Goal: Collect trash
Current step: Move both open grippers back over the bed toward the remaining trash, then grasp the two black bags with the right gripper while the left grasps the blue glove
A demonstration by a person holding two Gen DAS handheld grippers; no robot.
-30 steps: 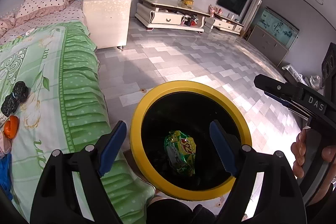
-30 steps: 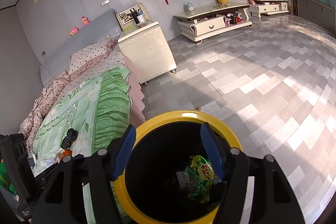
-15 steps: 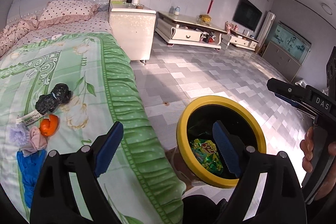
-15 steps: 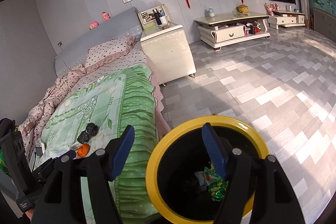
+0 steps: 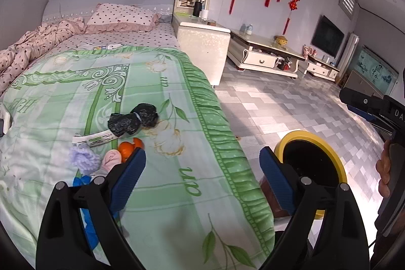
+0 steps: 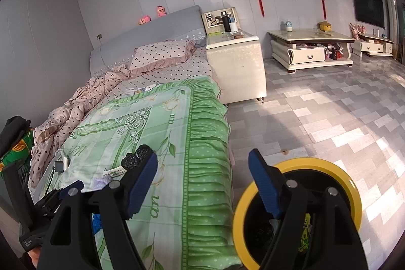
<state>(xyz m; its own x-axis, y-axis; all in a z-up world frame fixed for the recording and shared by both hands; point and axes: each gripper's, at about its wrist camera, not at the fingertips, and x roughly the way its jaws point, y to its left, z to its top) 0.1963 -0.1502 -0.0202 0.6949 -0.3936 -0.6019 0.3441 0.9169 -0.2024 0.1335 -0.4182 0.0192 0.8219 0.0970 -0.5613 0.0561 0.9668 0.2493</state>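
On the green bedspread [image 5: 177, 98] lies a small pile of trash: a crumpled black bag [image 5: 134, 119], a white and green wrapper [image 5: 96, 139], orange peel [image 5: 130, 147], and purple and pink wads. My left gripper [image 5: 202, 161] hovers over the bed's near edge, jaws opening, nothing between them. The yellow-rimmed bin [image 5: 298, 134] stands on the floor beside the bed. My right gripper [image 6: 202, 158] is above the bed edge and the bin [image 6: 303, 162], jaws opening and empty. A green snack wrapper [image 6: 305, 232] lies inside the bin. The black bag [image 6: 136, 157] sits just past its left finger.
A white nightstand [image 6: 235, 70] stands at the bed's head, with low TV cabinets [image 6: 308, 49] along the far wall. A rumpled dotted quilt [image 6: 76, 108] and a small black device [image 6: 59, 165] lie on the bed's left. Grey tiled floor [image 6: 329, 118] stretches to the right.
Both views swung from looking down into the bin to the bed on the left, rising a little. The trash pile came into view ahead. Both pairs of jaws stand wider.
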